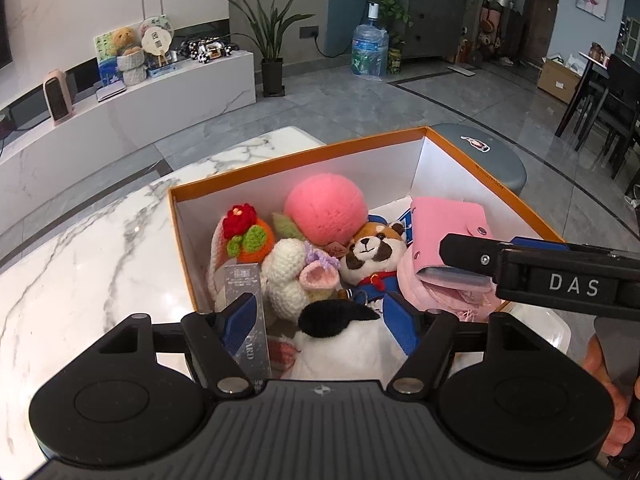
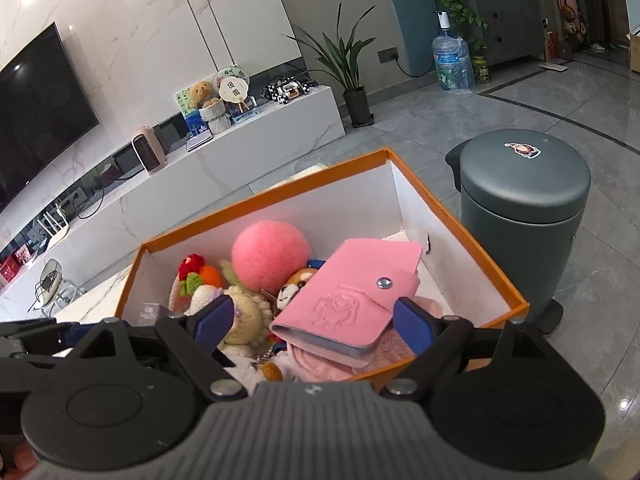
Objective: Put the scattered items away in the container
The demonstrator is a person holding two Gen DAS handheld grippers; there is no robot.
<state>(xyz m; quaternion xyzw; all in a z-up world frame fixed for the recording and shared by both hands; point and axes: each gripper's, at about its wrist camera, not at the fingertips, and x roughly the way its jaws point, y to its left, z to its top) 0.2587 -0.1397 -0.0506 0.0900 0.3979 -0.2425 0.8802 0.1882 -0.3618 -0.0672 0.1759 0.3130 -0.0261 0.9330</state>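
Observation:
An orange-rimmed white box (image 1: 280, 158) stands on the marble table and holds a pink ball (image 1: 326, 208), a red panda plush (image 1: 374, 254), crocheted toys (image 1: 288, 276), a silver card box (image 1: 246, 296) and a pink card wallet (image 1: 444, 226). My left gripper (image 1: 320, 318) is open over the box's near side, with a white plush with a black ear (image 1: 340, 336) lying between its fingers. My right gripper (image 2: 316, 320) is open over the box (image 2: 452, 236), its fingers either side of the pink wallet (image 2: 348, 296), which rests on pink cloth (image 2: 320, 360). The right gripper also shows in the left wrist view (image 1: 560, 276).
A grey lidded bin (image 2: 524, 200) stands on the floor right of the box. The marble table (image 1: 88, 248) extends to the left. A white TV bench (image 2: 248, 140) with ornaments, a potted plant and a water bottle (image 2: 454, 62) are far behind.

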